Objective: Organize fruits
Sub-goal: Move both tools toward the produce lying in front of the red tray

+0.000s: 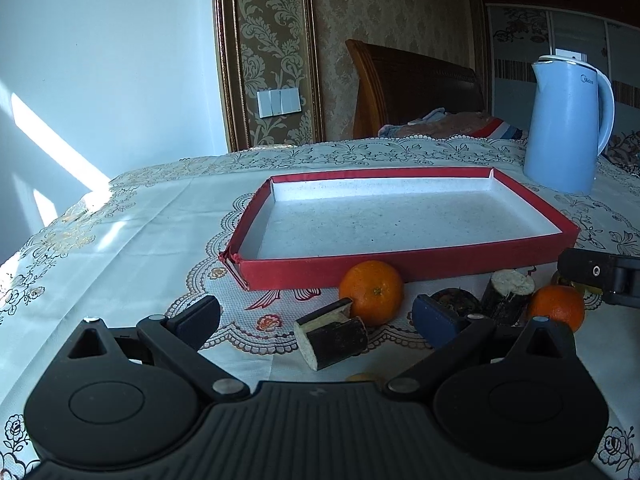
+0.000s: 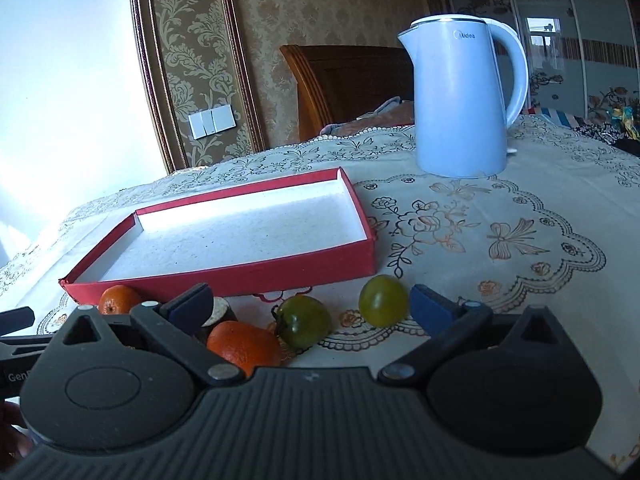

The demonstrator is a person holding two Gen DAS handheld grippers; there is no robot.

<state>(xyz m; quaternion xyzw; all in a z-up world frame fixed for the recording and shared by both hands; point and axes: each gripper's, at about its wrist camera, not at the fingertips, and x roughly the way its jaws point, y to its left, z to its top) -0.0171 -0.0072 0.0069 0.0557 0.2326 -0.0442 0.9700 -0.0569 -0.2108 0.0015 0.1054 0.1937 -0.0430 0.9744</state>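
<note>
A shallow red box [image 1: 320, 274] [image 2: 224, 280] with a white inside lies empty on the tablecloth. In front of it sit an orange [image 1: 371, 292], a second orange [image 1: 557, 306] [image 2: 244, 346], and dark sugarcane chunks [image 1: 332, 338] [image 1: 507, 294]. My left gripper [image 1: 316, 316] is open, its fingers either side of the nearest chunk and just short of it. In the right wrist view, two green tomatoes [image 2: 305, 320] [image 2: 383, 300] lie between the fingers of my open right gripper [image 2: 310, 304]. A further orange [image 2: 118, 299] rests by the box.
A pale blue kettle [image 1: 568, 124] [image 2: 460, 96] stands behind the box to the right. The embroidered tablecloth [image 2: 500, 240] stretches bare to the right. A bed headboard [image 1: 412, 88] lies beyond the table. The other gripper's body [image 1: 600, 276] shows at the right edge.
</note>
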